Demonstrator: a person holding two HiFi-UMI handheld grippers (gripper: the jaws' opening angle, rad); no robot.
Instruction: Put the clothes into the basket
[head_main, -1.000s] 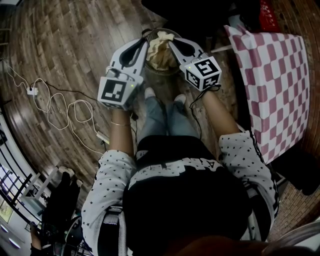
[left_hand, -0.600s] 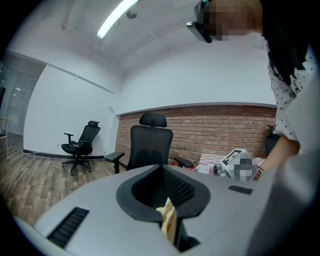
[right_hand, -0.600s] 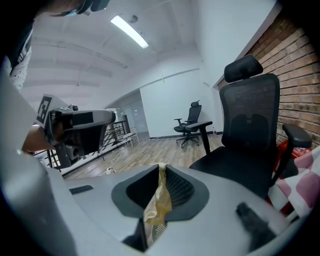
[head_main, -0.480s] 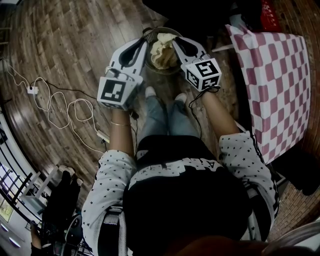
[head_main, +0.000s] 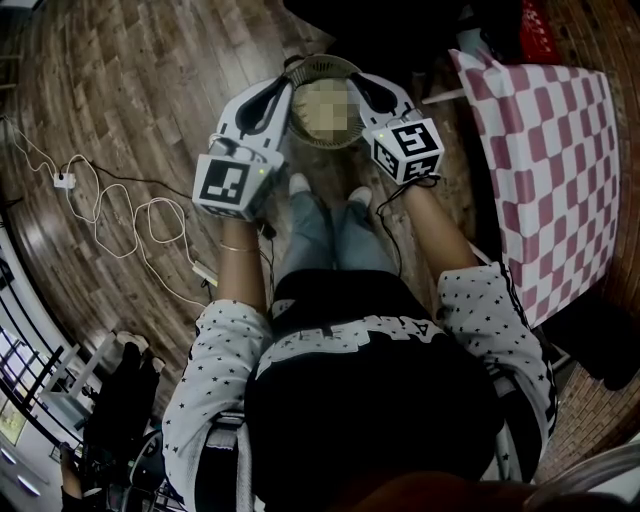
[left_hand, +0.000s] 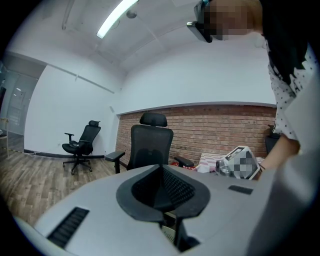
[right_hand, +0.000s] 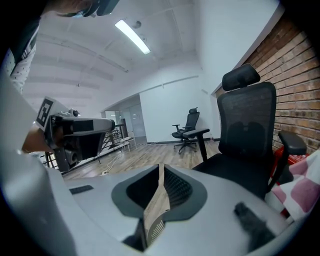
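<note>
**Clothes (head_main: 322, 110) down in the basket (head_main: 326, 64)**

Lie low inside the wicker now, no longer bunched high between the two tools as a second ago. Flanked by the left gripper (head_main: 288, 88) and the right gripper (head_main: 352, 82), both with jaws pressed together on nothing. Reads as this load delivered; remains only to draw clear.

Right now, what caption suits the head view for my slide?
Left gripper and right gripper, jaws shut, flank the basket on the wooden floor.
</note>
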